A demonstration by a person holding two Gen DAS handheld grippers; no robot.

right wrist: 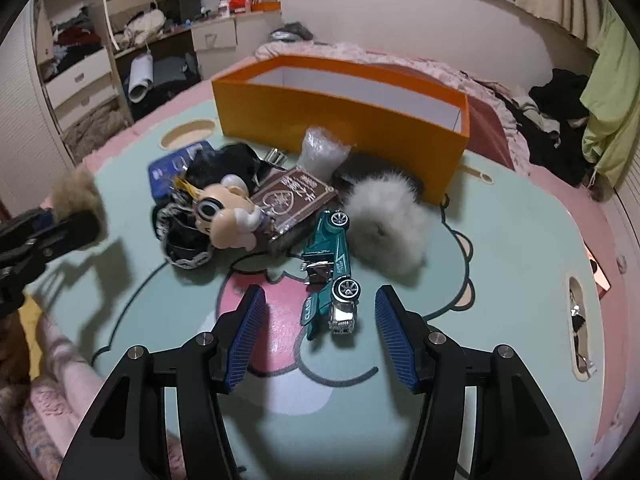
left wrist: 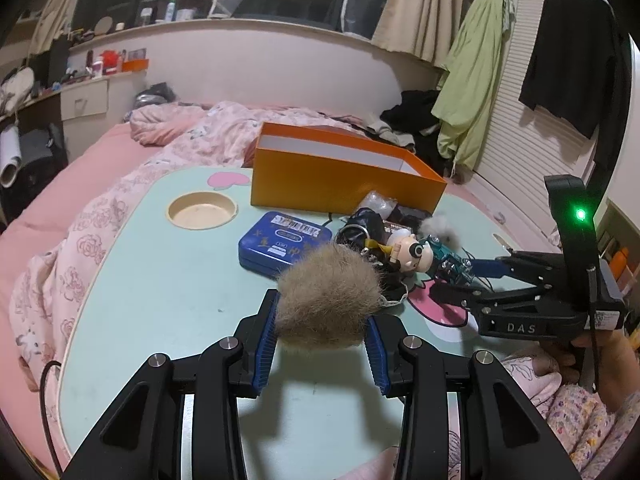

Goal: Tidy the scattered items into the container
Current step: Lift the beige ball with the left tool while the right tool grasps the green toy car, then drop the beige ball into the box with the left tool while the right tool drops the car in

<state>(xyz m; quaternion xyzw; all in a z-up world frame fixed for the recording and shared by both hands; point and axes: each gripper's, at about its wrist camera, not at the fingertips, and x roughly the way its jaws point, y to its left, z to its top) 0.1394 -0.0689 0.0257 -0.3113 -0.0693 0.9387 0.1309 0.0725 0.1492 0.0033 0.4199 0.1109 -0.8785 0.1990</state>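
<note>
Left gripper [left wrist: 322, 322] clamps a tan fluffy pompom [left wrist: 328, 296]; right gripper [right wrist: 320, 332], marked "DAS", gapes around a teal toy car [right wrist: 332, 280] lettered "CLASH".

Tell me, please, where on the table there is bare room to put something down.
Bare table lies left of the blue tin, below the round cup recess, reaching the left tool holding the brown pompom. It is crowded before the orange box: doll, green toy car, white pompom.

A tan fur pompom [left wrist: 328, 296] sat clamped between blue pads. A teal toy car [right wrist: 332, 276] lay beside a white pompom [right wrist: 386, 224]. The orange box [right wrist: 340, 108] stood open behind.
</note>
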